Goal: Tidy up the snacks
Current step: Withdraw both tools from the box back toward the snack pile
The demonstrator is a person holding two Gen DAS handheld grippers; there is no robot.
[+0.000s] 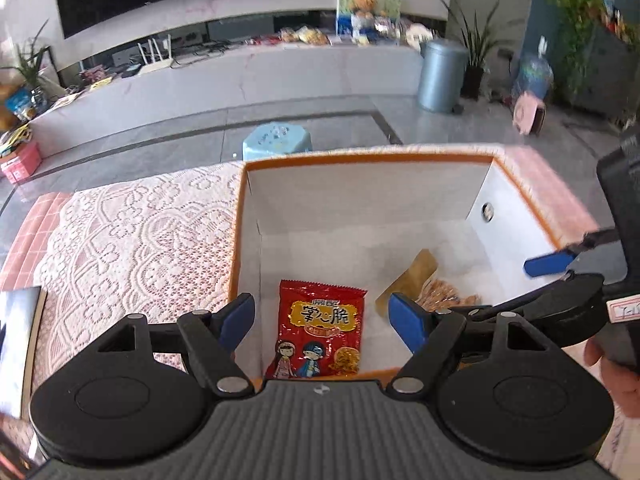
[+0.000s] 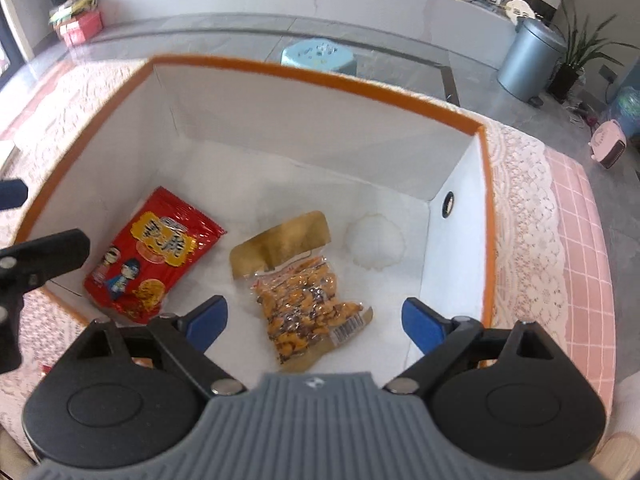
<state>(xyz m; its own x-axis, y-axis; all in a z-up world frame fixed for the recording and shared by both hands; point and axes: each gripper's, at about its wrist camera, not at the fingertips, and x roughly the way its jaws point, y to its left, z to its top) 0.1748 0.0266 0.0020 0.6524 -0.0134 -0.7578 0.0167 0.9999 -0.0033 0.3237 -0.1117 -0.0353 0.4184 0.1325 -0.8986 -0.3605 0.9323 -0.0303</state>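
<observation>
A white box (image 2: 304, 152) with an orange rim sits on a table covered by a lace cloth (image 1: 132, 236) over pink checked fabric, and both grippers hang above its open top, pointing down into it. Two snacks lie flat on the box floor. A red packet (image 2: 154, 258) printed with two cartoon children lies at the left, close to the left wall and the near corner. Just to its right, not touching it, lies a clear bag of nuts (image 2: 308, 304) with a gold header; its gold end points toward the far wall and its barcode end toward the near wall. A round pale mark shows on the floor to the right of the bag, and a small dark hole sits in the right wall. The left gripper (image 1: 326, 320) has its blue pads (image 1: 238, 320) spread wide apart over the red packet, with nothing between them and nothing pinched. The right gripper (image 2: 316, 322) is likewise spread wide, its pads (image 2: 424, 326) standing either side of the nut bag from above, clear of it, gripping nothing. From the left camera the right gripper shows at the right edge over the box, with part of a hand (image 1: 616, 368) behind it. Beyond the table a light blue stool (image 1: 276, 140) stands on the grey floor, with a long white counter behind it, a grey bin (image 1: 440, 76) to the right and potted plants beside that.
</observation>
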